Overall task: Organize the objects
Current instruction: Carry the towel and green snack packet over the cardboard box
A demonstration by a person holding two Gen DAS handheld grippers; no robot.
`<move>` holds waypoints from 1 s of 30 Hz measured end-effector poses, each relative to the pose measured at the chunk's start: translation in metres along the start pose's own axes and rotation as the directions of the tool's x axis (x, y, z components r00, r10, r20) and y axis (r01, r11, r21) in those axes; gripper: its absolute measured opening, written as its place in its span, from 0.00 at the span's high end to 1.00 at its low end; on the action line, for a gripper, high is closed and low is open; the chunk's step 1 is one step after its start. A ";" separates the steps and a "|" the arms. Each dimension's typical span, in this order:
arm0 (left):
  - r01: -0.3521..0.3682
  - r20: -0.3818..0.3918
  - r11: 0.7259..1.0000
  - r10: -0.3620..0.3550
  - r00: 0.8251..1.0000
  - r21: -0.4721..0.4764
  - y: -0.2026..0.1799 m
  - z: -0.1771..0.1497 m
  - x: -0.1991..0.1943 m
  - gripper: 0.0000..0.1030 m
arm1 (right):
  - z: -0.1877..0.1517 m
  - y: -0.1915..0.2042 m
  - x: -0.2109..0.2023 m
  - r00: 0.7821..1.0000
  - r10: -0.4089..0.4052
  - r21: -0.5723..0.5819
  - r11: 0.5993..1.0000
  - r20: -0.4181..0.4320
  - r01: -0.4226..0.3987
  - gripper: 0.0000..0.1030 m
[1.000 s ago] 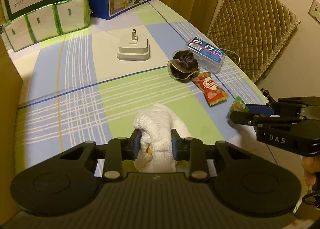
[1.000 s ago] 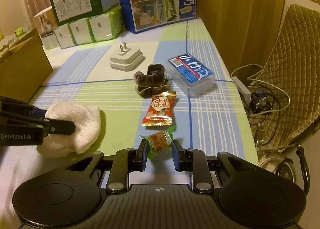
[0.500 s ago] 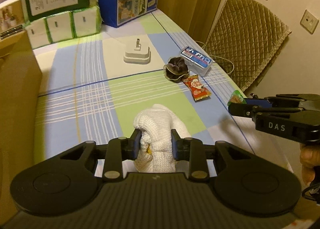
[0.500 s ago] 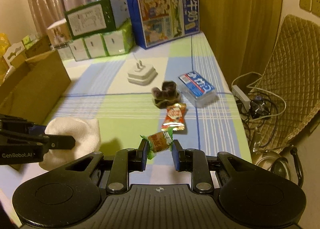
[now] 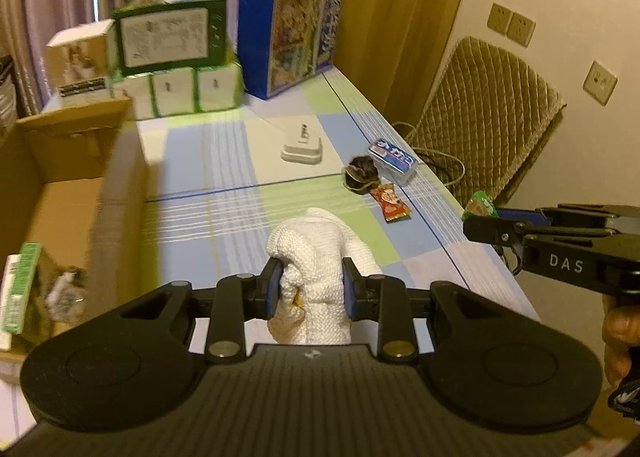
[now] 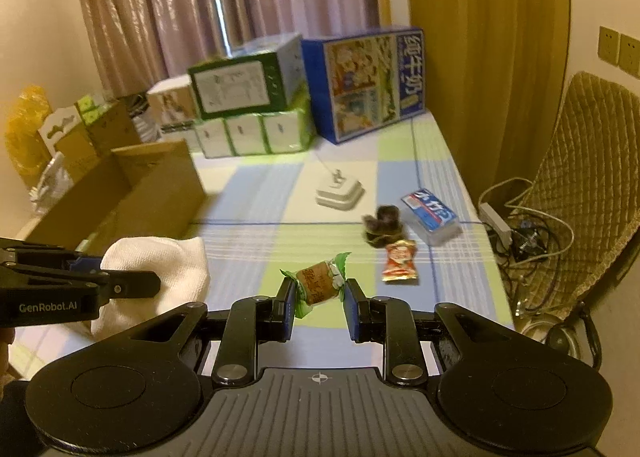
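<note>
My left gripper (image 5: 308, 283) is shut on a white knitted cloth (image 5: 320, 249), held above the checked tablecloth; the same cloth (image 6: 160, 269) shows at the left of the right wrist view. A green-wrapped candy (image 6: 318, 283) sits between the fingers of my right gripper (image 6: 319, 297), which is shut on it and raised off the table; that candy (image 5: 480, 205) appears at the right in the left wrist view. On the cloth lie a red snack packet (image 6: 400, 261), a dark scrunchie (image 6: 384, 227), a clear blue-labelled case (image 6: 430, 215) and a white plug adapter (image 6: 340, 193).
An open cardboard box (image 5: 60, 193) with a few items inside stands at the left. Green and blue cartons (image 6: 280, 97) are stacked at the table's far end. A quilted chair (image 6: 580, 193) and cables (image 6: 520, 229) lie past the right edge.
Both grippers have risen well above the table, each keeping its hold. The views pulled back, and the cardboard box came into sight on the left.
</note>
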State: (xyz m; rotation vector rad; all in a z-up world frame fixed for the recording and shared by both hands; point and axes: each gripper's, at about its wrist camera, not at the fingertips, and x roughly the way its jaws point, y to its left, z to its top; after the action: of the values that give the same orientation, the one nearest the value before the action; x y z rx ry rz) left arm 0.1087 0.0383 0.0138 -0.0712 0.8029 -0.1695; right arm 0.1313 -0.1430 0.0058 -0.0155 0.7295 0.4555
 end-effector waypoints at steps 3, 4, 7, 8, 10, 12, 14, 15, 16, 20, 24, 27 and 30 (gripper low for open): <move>-0.025 0.022 1.000 0.025 0.999 -0.004 0.009 -0.003 -0.023 0.75 | -0.001 0.019 -0.010 1.000 0.020 -0.011 1.000 0.009 -0.020 0.78; -0.033 0.028 0.999 0.033 0.999 -0.007 0.012 -0.005 -0.031 0.75 | -0.002 0.024 -0.012 1.000 0.027 -0.016 1.000 0.010 -0.027 0.78; -0.053 0.047 0.998 0.054 0.997 -0.019 0.023 -0.010 -0.051 0.75 | -0.003 0.045 -0.018 0.998 0.056 -0.038 0.998 0.010 -0.056 0.78; -0.060 0.052 0.998 0.061 0.997 -0.023 0.027 -0.012 -0.057 0.75 | -0.004 0.051 -0.020 0.998 0.066 -0.047 0.997 0.009 -0.065 0.78; -0.073 0.063 0.997 0.075 0.995 -0.033 0.035 -0.016 -0.070 0.75 | -0.005 0.064 -0.022 0.997 0.082 -0.065 0.995 0.008 -0.081 0.78; -0.086 0.072 0.995 0.089 0.993 -0.042 0.042 -0.020 -0.081 0.75 | -0.005 0.078 -0.025 0.995 0.099 -0.085 0.992 0.008 -0.098 0.78; -0.100 0.079 0.994 0.104 0.991 -0.053 0.050 -0.025 -0.092 0.75 | -0.005 0.090 -0.026 0.993 0.115 -0.104 0.988 0.008 -0.114 0.78; -0.106 0.079 0.993 0.111 0.991 -0.058 0.054 -0.027 -0.096 0.75 | -0.005 0.096 -0.026 0.992 0.122 -0.111 0.986 0.006 -0.121 0.78; -0.114 0.080 0.991 0.119 0.990 -0.065 0.059 -0.029 -0.101 0.75 | -0.005 0.102 -0.025 0.991 0.130 -0.121 0.984 0.004 -0.129 0.78; -0.148 0.086 0.985 0.155 0.984 -0.089 0.078 -0.038 -0.120 0.75 | -0.005 0.126 -0.022 0.987 0.163 -0.150 0.975 -0.006 -0.162 0.78; -0.192 0.087 0.975 0.203 0.975 -0.116 0.100 -0.045 -0.137 0.75 | -0.006 0.148 -0.016 0.980 0.197 -0.175 0.965 -0.019 -0.197 0.78; -0.225 0.087 0.964 0.239 0.967 -0.139 0.118 -0.049 -0.148 0.75 | -0.006 0.164 -0.009 0.975 0.219 -0.195 0.955 -0.033 -0.221 0.78; -0.256 0.083 0.954 0.271 0.959 -0.157 0.136 -0.051 -0.155 0.75 | -0.006 0.178 -0.002 0.971 0.236 -0.215 0.947 -0.046 -0.240 0.78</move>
State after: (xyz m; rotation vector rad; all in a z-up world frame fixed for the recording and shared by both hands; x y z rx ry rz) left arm -0.0169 0.1997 0.0711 -0.1083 0.7126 0.1451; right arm 0.0531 0.0157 0.0279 -0.1404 0.7007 0.7671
